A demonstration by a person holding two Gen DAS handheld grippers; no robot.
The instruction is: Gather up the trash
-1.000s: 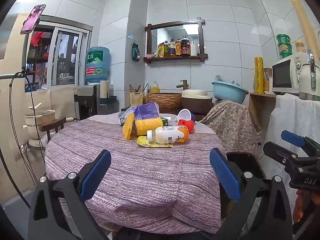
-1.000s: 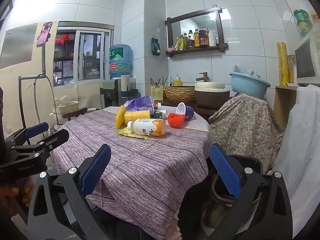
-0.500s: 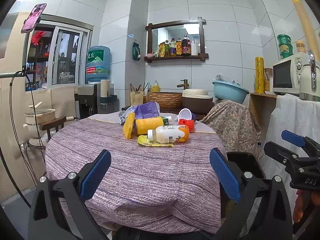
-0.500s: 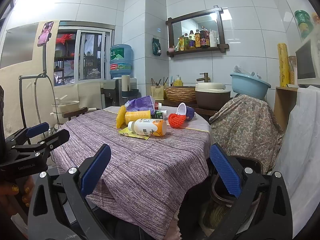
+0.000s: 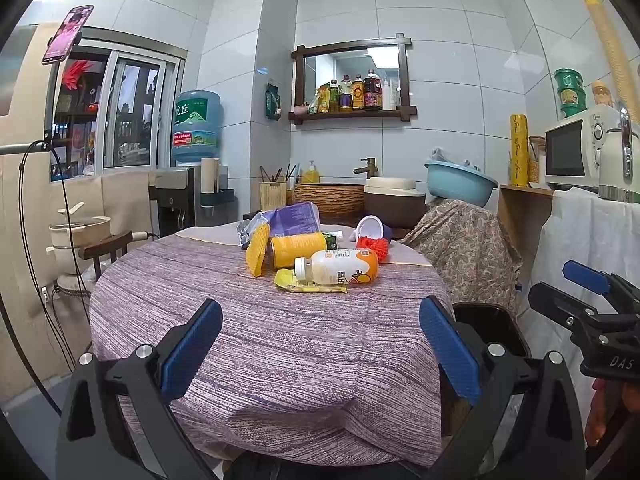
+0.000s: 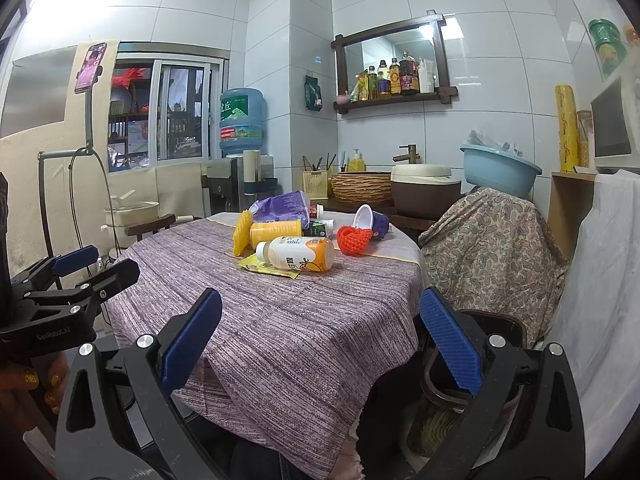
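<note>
Approach step, nothing grasped. Left tool (image 5: 320, 344) and right tool (image 6: 320, 344) both spread wide, empty. Trash pile (image 5: 316, 252) well ahead on desk (image 5: 280, 340); bin (image 6: 472, 356) below right tool. Next: reach bottle (image 6: 298, 253), straddle, clamp.

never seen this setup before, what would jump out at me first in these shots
The bright heap of trash on the far side of the round table: a white and orange bottle lying on its side on a yellow wrapper, with a yellow can and purple bag behind it. Next, the blue-padded jaws of the left gripper and right gripper, both wide open and empty at the near edge. A dark bin sits low at the table's right.
</note>
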